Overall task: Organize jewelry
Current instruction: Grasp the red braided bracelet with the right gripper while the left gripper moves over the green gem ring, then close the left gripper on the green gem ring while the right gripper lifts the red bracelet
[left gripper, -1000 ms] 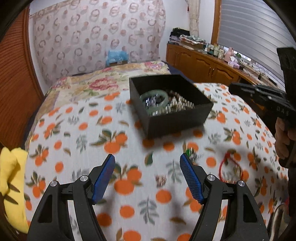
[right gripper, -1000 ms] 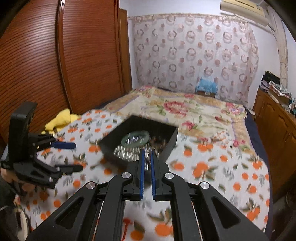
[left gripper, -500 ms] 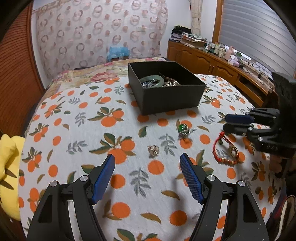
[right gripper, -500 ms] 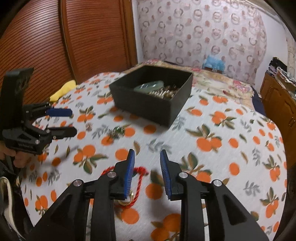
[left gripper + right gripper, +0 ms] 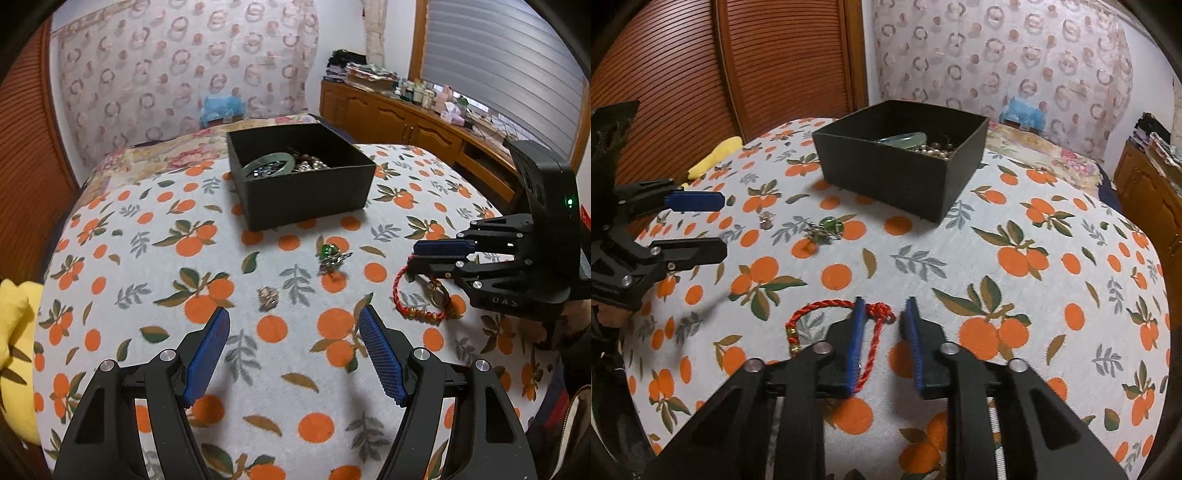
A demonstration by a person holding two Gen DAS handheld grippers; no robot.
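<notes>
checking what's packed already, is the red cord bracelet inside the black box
No, the red cord bracelet lies on the orange-print cloth, well outside the black box.

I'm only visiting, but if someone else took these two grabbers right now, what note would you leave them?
Right gripper: jaws closing around the red cord bracelet, not yet pinching it.
Left gripper: jaws open, empty, above the small brooch.
Done: green bangle and beads lie in the black box.
Left: bracelet, brooch and green-stone pin on the cloth go into the box.
</notes>
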